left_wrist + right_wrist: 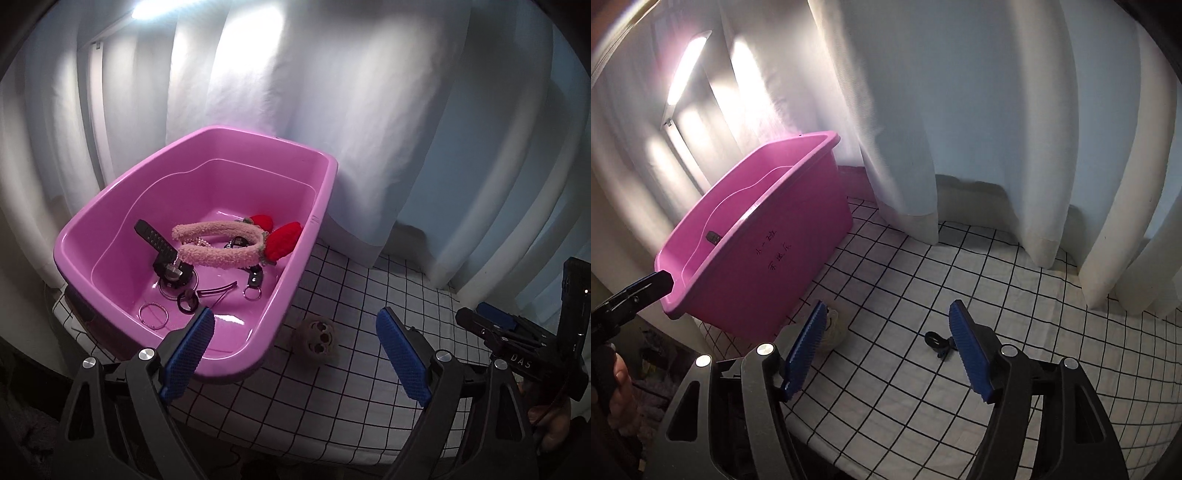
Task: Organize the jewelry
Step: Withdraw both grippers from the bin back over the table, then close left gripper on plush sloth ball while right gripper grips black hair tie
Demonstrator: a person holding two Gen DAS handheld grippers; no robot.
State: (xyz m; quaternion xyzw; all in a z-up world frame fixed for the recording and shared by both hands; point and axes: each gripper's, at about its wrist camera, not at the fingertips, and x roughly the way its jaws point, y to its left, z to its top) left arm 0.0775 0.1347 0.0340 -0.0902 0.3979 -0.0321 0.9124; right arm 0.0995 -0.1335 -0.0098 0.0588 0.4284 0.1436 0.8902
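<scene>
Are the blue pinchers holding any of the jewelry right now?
No. The left gripper and the right gripper are both open with nothing between their pads.

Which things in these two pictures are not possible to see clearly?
- Pink bin contents: right wrist view, near wall hides nearly all.
- Small dark item on the checked cloth: right wrist view, too small, partly behind a fingertip.
- Fluffy item: left wrist view, dim; kind unclear.

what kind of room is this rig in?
Probably a home bedroom: a grid-check sheet over what looks like a mattress, long white curtains behind, and a pink plastic tub of accessories on it.
</scene>
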